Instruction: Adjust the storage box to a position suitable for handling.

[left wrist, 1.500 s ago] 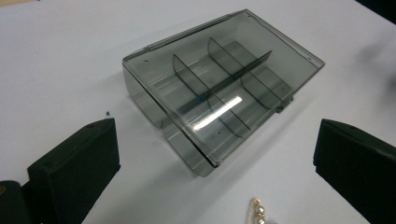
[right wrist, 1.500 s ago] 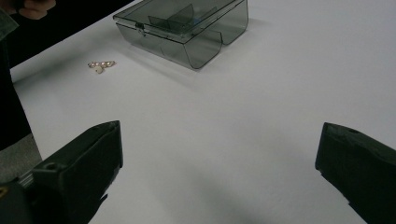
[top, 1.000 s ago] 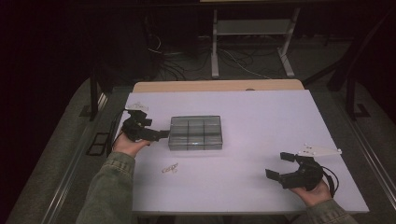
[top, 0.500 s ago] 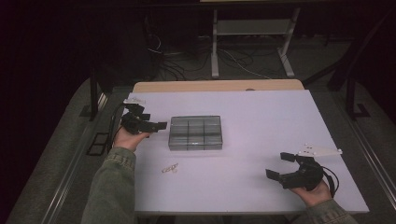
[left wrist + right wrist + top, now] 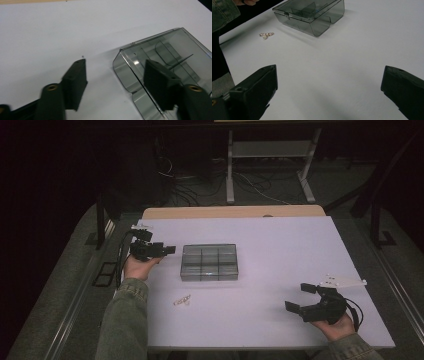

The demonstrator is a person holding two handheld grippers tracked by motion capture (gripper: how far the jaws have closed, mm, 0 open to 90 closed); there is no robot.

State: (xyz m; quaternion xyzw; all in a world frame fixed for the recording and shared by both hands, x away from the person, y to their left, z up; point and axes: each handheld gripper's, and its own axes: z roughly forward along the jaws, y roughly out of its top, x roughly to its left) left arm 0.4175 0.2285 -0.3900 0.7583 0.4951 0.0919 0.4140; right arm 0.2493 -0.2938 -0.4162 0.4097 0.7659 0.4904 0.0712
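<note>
Left gripper (image 5: 170,250) sits just beside the smoky plastic box (image 5: 209,262) mid-table (image 5: 280,245), fingers half spread and just been closing with nothing between them, probably lining up on its edge. Right gripper (image 5: 301,297) waits well apart, fingers spread wide.

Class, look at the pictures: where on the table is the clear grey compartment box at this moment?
In the high view, the compartment box sits left of the table's centre, just right of the left gripper, with the small beaded trinket nearer the person.
</note>
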